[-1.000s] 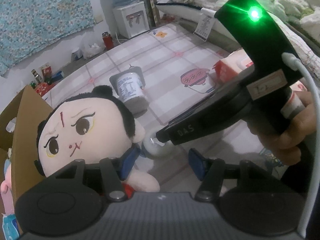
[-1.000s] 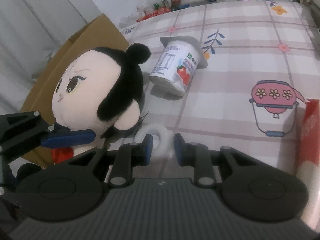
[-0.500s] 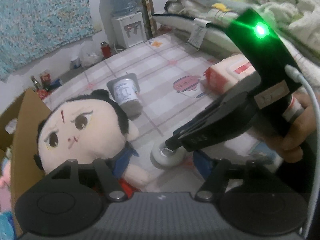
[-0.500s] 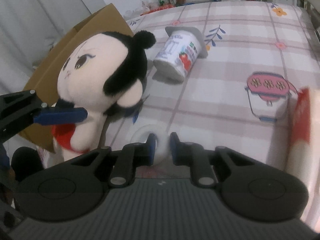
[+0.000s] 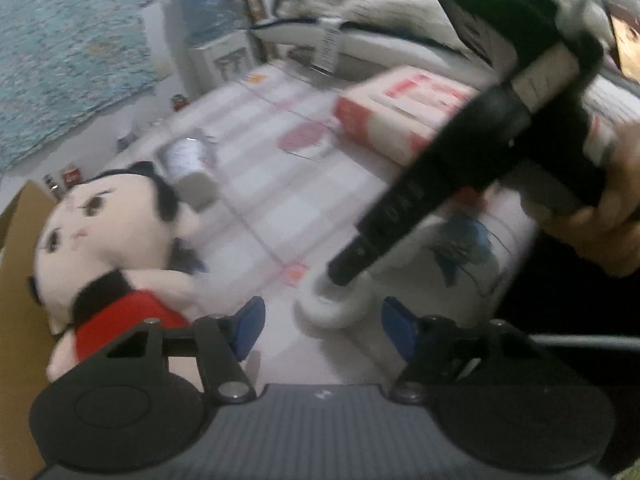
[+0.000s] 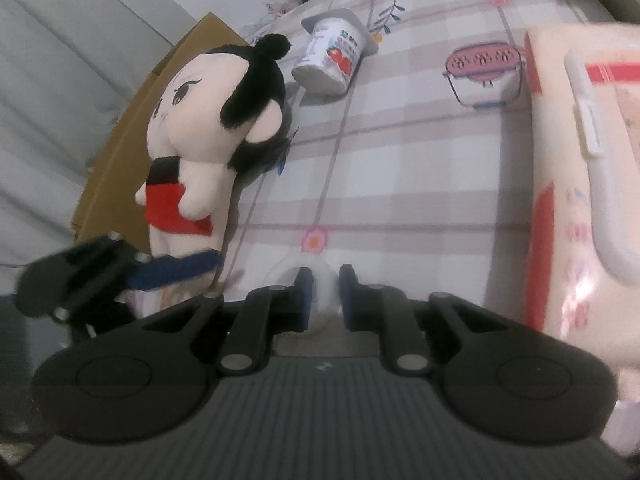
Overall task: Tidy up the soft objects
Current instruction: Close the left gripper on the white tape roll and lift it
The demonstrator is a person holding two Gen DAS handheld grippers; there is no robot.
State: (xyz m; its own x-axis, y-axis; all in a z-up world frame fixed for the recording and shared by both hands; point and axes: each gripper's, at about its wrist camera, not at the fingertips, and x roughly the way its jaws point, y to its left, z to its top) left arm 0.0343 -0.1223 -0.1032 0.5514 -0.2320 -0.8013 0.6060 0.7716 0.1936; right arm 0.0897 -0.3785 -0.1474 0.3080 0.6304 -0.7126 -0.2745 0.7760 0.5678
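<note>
Inspector: The right gripper has its blue pads drawn narrow on a small white soft ring, which lies low on the pink-and-white checked bedsheet. The pads press the ring's near side. The jaws have just been closing, with the ring between them.

Clerk: And the left?

Inspector: The left gripper stands about half open. Its jaws have just been narrowing. The white ring sits between the blue pads in the left wrist view, but neither pad touches it. The picture is blurred.

Clerk: The plush?

Inspector: A doll of cream plush with black hair and a red garment stands upright at the sheet's left edge, against a brown cardboard box. One left finger reaches to just beside its feet; contact cannot be told.

Clerk: Other items?

Inspector: A white yoghurt cup with a strawberry print lies on its side beyond the doll. A red-and-cream soft pack with a white flap lid lies to the right. A person's hand grips the right tool's handle.
</note>
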